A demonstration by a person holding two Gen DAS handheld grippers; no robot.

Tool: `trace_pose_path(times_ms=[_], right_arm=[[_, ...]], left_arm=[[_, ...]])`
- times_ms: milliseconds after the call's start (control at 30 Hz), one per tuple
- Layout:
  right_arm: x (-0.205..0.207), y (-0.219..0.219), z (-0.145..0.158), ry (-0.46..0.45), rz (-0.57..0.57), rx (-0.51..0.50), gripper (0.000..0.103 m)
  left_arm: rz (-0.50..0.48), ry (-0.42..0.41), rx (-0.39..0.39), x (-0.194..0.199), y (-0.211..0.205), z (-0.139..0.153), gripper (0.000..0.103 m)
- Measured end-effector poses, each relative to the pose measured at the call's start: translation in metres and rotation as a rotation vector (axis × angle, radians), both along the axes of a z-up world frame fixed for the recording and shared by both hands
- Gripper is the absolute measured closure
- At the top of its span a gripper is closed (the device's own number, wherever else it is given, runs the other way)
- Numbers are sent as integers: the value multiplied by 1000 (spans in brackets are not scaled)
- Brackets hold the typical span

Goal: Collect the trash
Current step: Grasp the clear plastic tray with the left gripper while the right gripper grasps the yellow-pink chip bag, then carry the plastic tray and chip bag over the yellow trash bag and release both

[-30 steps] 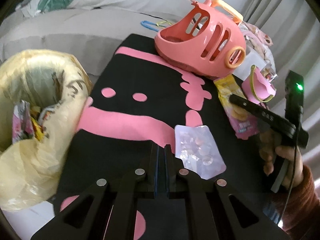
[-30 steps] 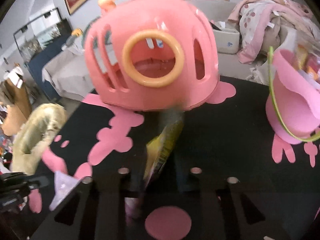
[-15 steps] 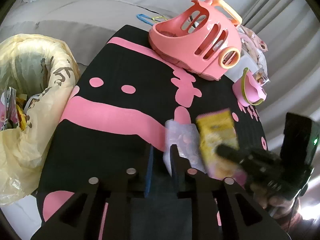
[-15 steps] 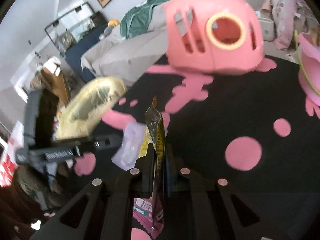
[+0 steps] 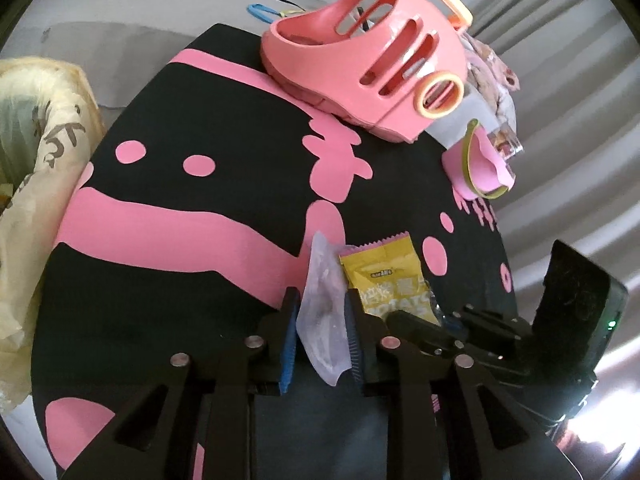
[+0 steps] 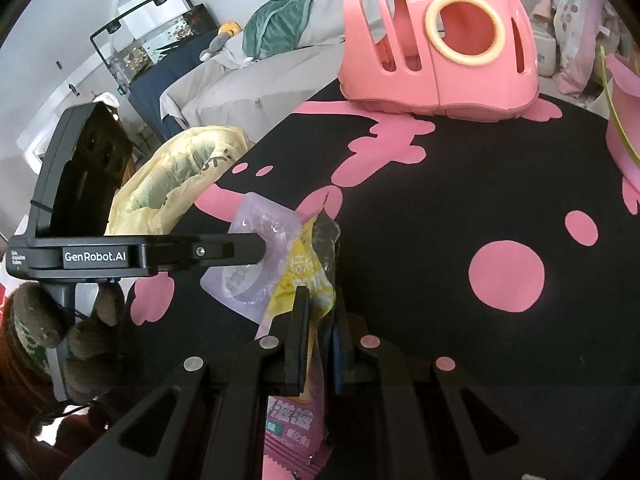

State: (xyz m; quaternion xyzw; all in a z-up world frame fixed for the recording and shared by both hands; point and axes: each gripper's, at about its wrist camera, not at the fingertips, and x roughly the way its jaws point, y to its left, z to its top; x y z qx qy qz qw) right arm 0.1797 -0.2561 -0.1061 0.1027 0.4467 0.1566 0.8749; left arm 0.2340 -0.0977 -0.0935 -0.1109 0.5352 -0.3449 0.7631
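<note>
The left gripper (image 5: 320,328) has just been closing its jaws on the clear wrapper (image 5: 325,316), apparently pinched. The right gripper (image 6: 316,340) clamps the yellow snack packet (image 6: 306,280) above the desk's (image 5: 224,184) near edge. Carry both steadily to the trash bag (image 6: 176,176) off the left edge.

Two wrappers sit side by side above the surface (image 5: 192,280): a clear wrapper (image 5: 324,320) between the left tongs (image 5: 320,312), a snack packet (image 6: 308,280) in the right tongs (image 6: 316,320). Beyond them stands a carrier (image 6: 436,44), with a cup (image 5: 476,164) to its right; a bag (image 6: 180,172) hangs off the surface's left edge.
</note>
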Motion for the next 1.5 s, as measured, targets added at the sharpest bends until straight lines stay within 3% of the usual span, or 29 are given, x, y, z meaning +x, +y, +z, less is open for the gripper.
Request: trace_pose_path(times_ms=[133,300,667,933,1167,1500], right_arm=[[-4,5,6,-18,10,-26,94],[-10,16,23,-57,22,-72,94],[-9,81,110,-293,144,-170,95],[11,137,163,-436,227,-192,95],[43,175,181,-469,259,-178,95],[94,203,154,-401,297,-191,95]], left_arm=[[-2,-51,14,-11,3,8,100],[39,-165,57,-30,21,31,100],[217,-478,203,-69,99,115,100],[364,-604,242,-74,166,158,100],[454,-583,238,-52,211,155,100],[499,-437,276,-7,236,94,100]])
